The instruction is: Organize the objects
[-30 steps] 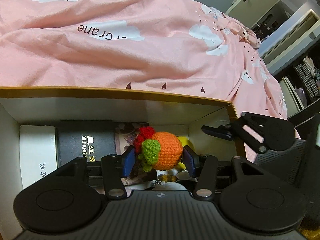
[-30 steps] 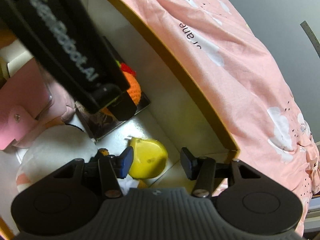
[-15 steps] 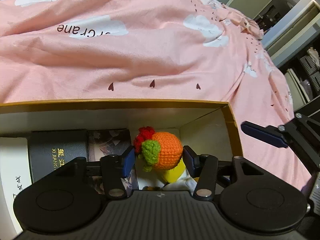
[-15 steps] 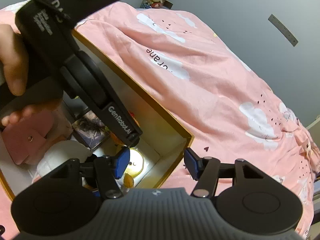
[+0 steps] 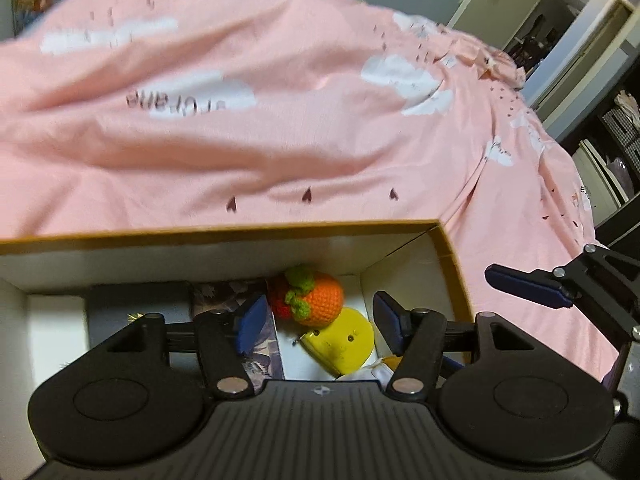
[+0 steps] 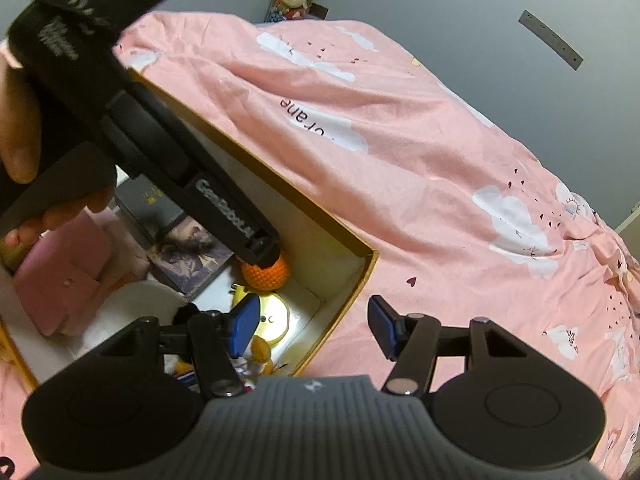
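An orange crocheted ball [image 5: 316, 300] with green and red trim lies in the far right corner of the open cardboard box [image 5: 240, 232], leaning on a yellow plush [image 5: 340, 340]. My left gripper [image 5: 316, 320] is open and empty just above the ball. In the right wrist view the ball [image 6: 268, 272] sits under the tip of the left gripper [image 6: 260, 250]. My right gripper [image 6: 308, 328] is open and empty above the box's right corner [image 6: 372, 256], over the yellow plush [image 6: 272, 320].
The box also holds a dark book [image 6: 148, 200], a picture-cover book [image 6: 192, 252], a pink pouch [image 6: 60, 280] and a white plush [image 6: 136, 312]. The box sits on a pink bedspread [image 5: 280, 120]. Shelves and a door [image 5: 580, 60] stand to the right.
My left gripper has opened and let go of the orange ball, which now lies in the box corner. Both grippers have risen and drawn back from the box.
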Action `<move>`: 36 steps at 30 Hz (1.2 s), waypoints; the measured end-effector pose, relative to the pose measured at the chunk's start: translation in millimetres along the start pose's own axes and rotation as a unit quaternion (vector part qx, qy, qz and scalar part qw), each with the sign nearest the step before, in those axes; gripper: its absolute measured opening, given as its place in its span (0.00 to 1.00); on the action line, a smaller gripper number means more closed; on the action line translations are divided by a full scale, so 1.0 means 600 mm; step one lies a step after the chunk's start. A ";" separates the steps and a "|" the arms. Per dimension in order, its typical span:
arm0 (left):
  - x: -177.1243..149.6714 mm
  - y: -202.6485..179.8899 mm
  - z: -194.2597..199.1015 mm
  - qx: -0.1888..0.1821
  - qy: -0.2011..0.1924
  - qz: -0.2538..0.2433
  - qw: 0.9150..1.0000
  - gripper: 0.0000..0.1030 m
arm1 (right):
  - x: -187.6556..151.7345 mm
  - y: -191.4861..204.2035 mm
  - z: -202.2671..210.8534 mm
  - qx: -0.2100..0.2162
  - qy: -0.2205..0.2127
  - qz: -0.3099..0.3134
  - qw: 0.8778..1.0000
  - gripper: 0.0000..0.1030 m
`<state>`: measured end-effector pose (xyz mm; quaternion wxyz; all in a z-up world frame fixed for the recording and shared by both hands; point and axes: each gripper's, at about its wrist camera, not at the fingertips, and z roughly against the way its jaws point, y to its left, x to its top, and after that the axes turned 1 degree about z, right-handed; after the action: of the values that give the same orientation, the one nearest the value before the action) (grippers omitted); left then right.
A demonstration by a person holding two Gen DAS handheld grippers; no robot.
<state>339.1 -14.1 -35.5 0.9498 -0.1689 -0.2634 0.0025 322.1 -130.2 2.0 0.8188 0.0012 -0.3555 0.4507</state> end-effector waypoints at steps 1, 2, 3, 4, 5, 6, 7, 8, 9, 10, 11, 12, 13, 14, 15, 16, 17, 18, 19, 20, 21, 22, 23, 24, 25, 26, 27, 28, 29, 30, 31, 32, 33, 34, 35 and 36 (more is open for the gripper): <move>-0.002 -0.004 0.014 0.005 -0.010 -0.008 1.000 0.69 | 0.000 -0.001 0.010 0.003 -0.003 -0.007 1.000 0.60; -0.005 -0.008 0.030 0.010 -0.022 -0.015 1.000 0.69 | 0.001 -0.001 0.017 0.007 -0.006 -0.014 1.000 0.61; -0.007 -0.011 0.046 0.015 -0.035 -0.020 0.999 0.69 | 0.001 -0.002 0.029 0.011 -0.010 -0.023 1.000 0.62; -0.010 -0.015 0.064 0.019 -0.049 -0.026 0.998 0.69 | 0.001 -0.005 0.041 0.014 -0.014 -0.031 0.999 0.63; -0.014 -0.018 0.084 0.024 -0.064 -0.034 0.997 0.69 | 0.001 -0.007 0.055 0.017 -0.020 -0.040 0.999 0.63; -0.017 -0.021 0.103 0.030 -0.081 -0.041 0.995 0.69 | 0.001 -0.007 0.064 0.020 -0.024 -0.049 0.998 0.64; -0.023 -0.024 0.126 0.036 -0.101 -0.048 0.993 0.69 | 0.001 -0.009 0.077 0.023 -0.030 -0.060 0.997 0.66; -0.027 -0.026 0.145 0.040 -0.115 -0.055 0.991 0.69 | -0.002 -0.011 0.092 0.026 -0.035 -0.072 0.996 0.72; -0.033 -0.029 0.164 0.045 -0.129 -0.061 0.989 0.70 | -0.005 -0.011 0.107 0.029 -0.043 -0.087 0.995 0.75; -0.039 -0.032 0.185 0.052 -0.143 -0.067 0.986 0.71 | -0.007 -0.012 0.123 0.034 -0.052 -0.104 0.993 0.76; -0.046 -0.034 0.203 0.057 -0.155 -0.072 0.984 0.74 | -0.009 -0.013 0.138 0.039 -0.060 -0.119 0.990 0.77; -0.053 -0.035 0.222 0.062 -0.169 -0.075 0.981 0.78 | -0.011 -0.014 0.152 0.042 -0.068 -0.134 0.988 0.77; -0.062 -0.037 0.242 0.068 -0.184 -0.078 0.977 0.80 | -0.013 -0.015 0.162 0.042 -0.076 -0.147 0.985 0.82; -0.070 -0.038 0.259 0.071 -0.195 -0.081 0.975 0.84 | -0.016 -0.013 0.177 0.039 -0.087 -0.160 0.982 0.87; -0.078 -0.037 0.276 0.072 -0.205 -0.082 0.973 0.89 | -0.020 -0.010 0.189 0.035 -0.098 -0.170 0.980 0.88; -0.087 -0.037 0.293 0.076 -0.216 -0.084 0.970 0.90 | -0.023 -0.006 0.201 0.032 -0.110 -0.179 0.977 0.88; -0.095 -0.037 0.307 0.083 -0.225 -0.089 0.967 0.92 | -0.027 0.000 0.216 0.030 -0.118 -0.189 0.974 0.89; -0.105 -0.038 0.319 0.095 -0.234 -0.093 0.963 0.94 | -0.032 0.006 0.229 0.027 -0.127 -0.200 0.971 0.89; -0.117 -0.040 0.331 0.115 -0.243 -0.096 0.958 0.94 | -0.038 0.014 0.244 0.025 -0.139 -0.210 0.968 0.91; -0.128 -0.042 0.341 0.130 -0.252 -0.099 0.954 0.94 | -0.042 0.021 0.254 0.024 -0.150 -0.218 0.964 0.93; -0.140 -0.042 0.349 0.143 -0.262 -0.101 0.949 0.94 | -0.048 0.032 0.268 0.021 -0.165 -0.225 0.960 0.94; -0.153 -0.043 0.354 0.155 -0.271 -0.103 0.945 0.94 | -0.052 0.040 0.277 0.019 -0.177 -0.229 0.957 0.96; -0.166 -0.043 0.358 0.166 -0.276 -0.105 0.941 0.94 | -0.057 0.052 0.287 0.013 -0.189 -0.231 0.954 0.97; -0.177 -0.043 0.358 0.174 -0.278 -0.104 0.939 0.94 | -0.062 0.067 0.297 0.003 -0.203 -0.232 0.951 0.98; -0.189 -0.041 0.359 0.180 -0.277 -0.101 0.938 0.94 | -0.066 0.077 0.305 -0.003 -0.212 -0.233 0.949 0.99; -0.198 -0.038 0.358 0.182 -0.273 -0.098 0.940 0.94 | -0.069 0.089 0.311 -0.006 -0.219 -0.233 0.947 0.99; -0.209 -0.035 0.355 0.182 -0.268 -0.092 0.942 0.94 | -0.073 0.100 0.316 -0.009 -0.225 -0.235 0.946 0.99; -0.220 -0.030 0.351 0.181 -0.264 -0.081 0.944 0.94 | -0.079 0.112 0.321 -0.012 -0.231 -0.237 0.943 0.99; -0.231 -0.026 0.347 0.179 -0.260 -0.068 0.947 0.94 | -0.085 0.123 0.323 -0.017 -0.236 -0.241 0.941 0.99; -0.243 -0.022 0.341 0.177 -0.255 -0.057 0.949 0.94 | -0.091 0.133 0.325 -0.021 -0.239 -0.247 0.939 0.99; -0.256 -0.017 0.335 0.176 -0.254 -0.044 0.950 0.94 | -0.098 0.142 0.326 -0.023 -0.241 -0.254 0.936 0.99; -0.269 -0.013 0.330 0.176 -0.255 -0.036 0.950 0.94 | -0.104 0.150 0.325 -0.024 -0.243 -0.260 0.934 0.99; -0.283 -0.011 0.325 0.177 -0.254 -0.033 0.950 0.94 | -0.112 0.158 0.322 -0.026 -0.244 -0.265 0.933 0.99; -0.296 -0.009 0.318 0.180 -0.250 -0.033 0.951 0.94 | -0.119 0.164 0.317 -0.029 -0.241 -0.272 0.931 0.99; -0.305 -0.008 0.311 0.183 -0.247 -0.032 0.951 0.94 | -0.124 0.170 0.312 -0.031 -0.237 -0.276 0.931 0.99; -0.313 -0.006 0.307 0.183 -0.243 -0.030 0.952 0.94 | -0.129 0.176 0.306 -0.033 -0.233 -0.279 0.931 0.99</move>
<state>85.0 24.0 19.9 0.8713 0.0215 -0.4863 0.0629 110.8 -183.7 60.4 0.8051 0.1786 -0.5362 0.1798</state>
